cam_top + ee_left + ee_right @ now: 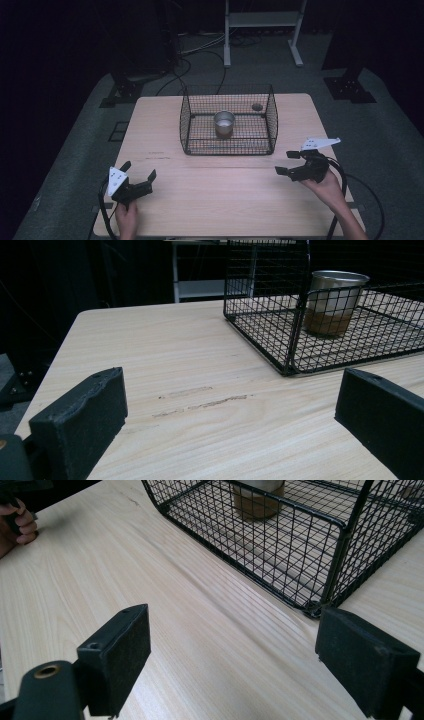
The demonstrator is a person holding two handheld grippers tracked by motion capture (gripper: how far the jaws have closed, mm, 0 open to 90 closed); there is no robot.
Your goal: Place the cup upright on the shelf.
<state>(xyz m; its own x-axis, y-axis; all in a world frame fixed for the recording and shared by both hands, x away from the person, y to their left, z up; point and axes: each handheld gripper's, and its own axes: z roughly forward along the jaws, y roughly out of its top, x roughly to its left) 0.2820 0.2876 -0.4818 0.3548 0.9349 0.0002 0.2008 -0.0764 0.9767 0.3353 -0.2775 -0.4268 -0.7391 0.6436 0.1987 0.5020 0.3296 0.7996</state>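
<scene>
high view: metal cup mid-basket, 12 o'clock of me; my left gripper and right gripper gape, empty. left gripper view: cup at 1 o'clock. right gripper view: cup at 12. looks light, rigid, slick; pinch the rim wall.

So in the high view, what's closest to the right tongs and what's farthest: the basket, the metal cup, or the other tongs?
From the right tongs:
1. Wire basket, its front right corner just ahead and to the left.
2. Metal cup, in the basket's middle.
3. Left tongs, across the table at the front left.
</scene>
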